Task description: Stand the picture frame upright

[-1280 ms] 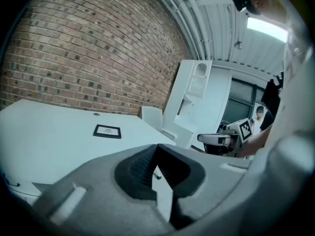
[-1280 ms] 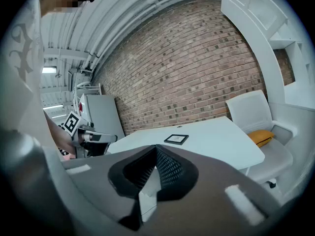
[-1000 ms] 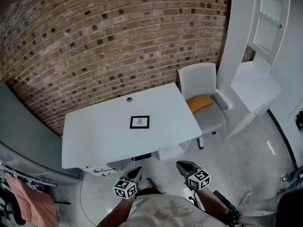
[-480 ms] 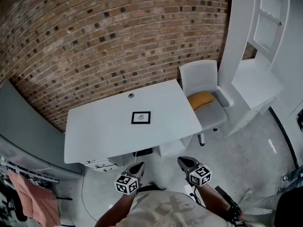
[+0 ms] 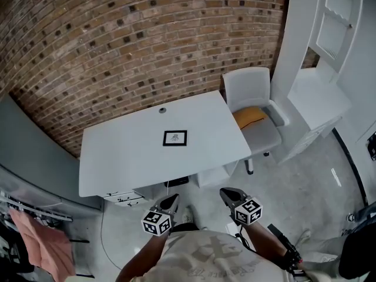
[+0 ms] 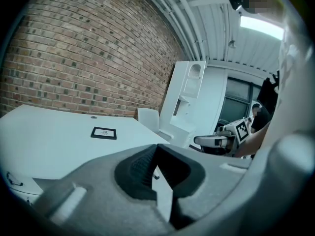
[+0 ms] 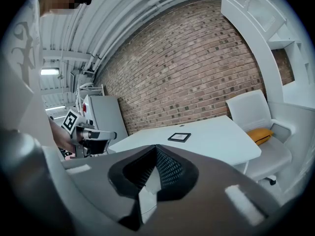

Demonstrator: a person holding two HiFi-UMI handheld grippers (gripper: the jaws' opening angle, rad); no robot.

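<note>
white tabletop, and the picture frame lies flat on it, face up, near the middle of the table, at about 12 o'clock from the person. a small round grommet sits at 11 o'clock from the frame, and a white chair with an orange cushion stands at 2 o'clock, just off the table's corner.

little has changed over the last second: in the head view the table and frame have slid slightly toward 12 o'clock, which reads as a small shift of the head and not an approach. both tools hang where they were, low and close to the body, well apart from the table edge. the left gripper has its jaws pressed together with nothing between them, and the right gripper is the same, narrow and empty.

so the task looks unstarted. the frame is untouched, and my judgement is that the reach toward 12 o'clock must come first, with at least one pair of jaws spreading before they can take an edge of the frame.
</note>
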